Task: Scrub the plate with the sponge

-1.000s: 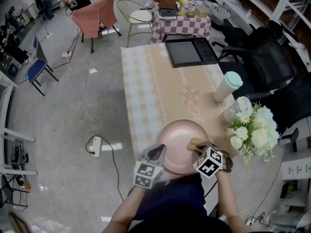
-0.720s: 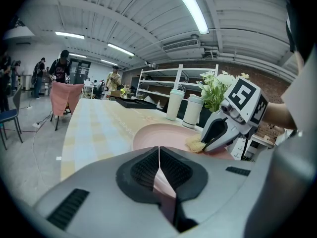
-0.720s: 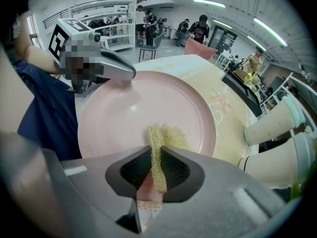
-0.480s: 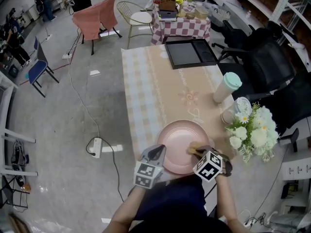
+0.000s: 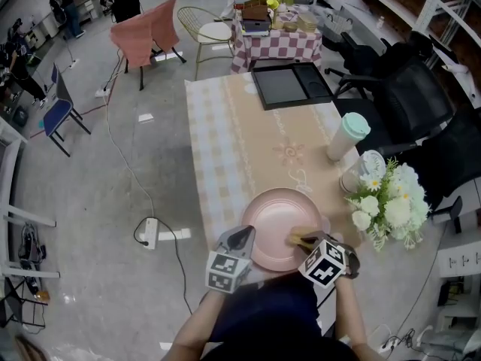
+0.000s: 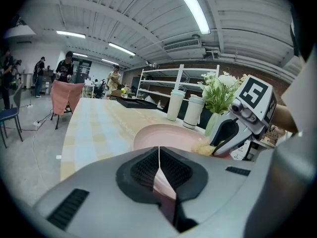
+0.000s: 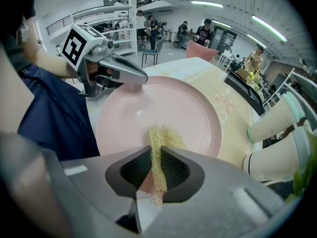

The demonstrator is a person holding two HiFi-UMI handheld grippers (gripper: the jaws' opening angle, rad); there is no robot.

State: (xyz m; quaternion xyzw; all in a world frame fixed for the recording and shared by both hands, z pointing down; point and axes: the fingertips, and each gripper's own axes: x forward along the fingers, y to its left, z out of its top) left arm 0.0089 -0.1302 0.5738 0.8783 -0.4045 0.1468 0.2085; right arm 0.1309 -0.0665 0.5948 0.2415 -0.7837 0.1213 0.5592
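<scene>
Right claw [image 7: 155, 168] clamped on yellow sponge [image 7: 159, 139], a thin strip of it pinched between the pads. The sponge's front end lies on the pink plate [image 7: 168, 105], right half of the dish, near the near rim. In the head view the marker cube covers most of the right claw [image 5: 304, 241], only a bit of sponge [image 5: 300, 238] shows.

Left claw [image 6: 159, 166] shut on plate rim: jaws almost together, pink sliver of the plate [image 6: 167, 135] between them. How far the rim goes into the jaws is hidden by the claw body. Grip is at the near-left edge of the plate [image 5: 272, 218], seen from the head view.

Plate sits on near end of checked-cloth surface [image 5: 229, 138]. Right of it: white flowers [image 5: 391, 201], partly covering a white cup [image 5: 359, 168]; mint-lidded tumbler [image 5: 344, 138] just beyond. Black tray [image 5: 289, 83] at the far end, well apart. Person's body cut off at the bottom.
</scene>
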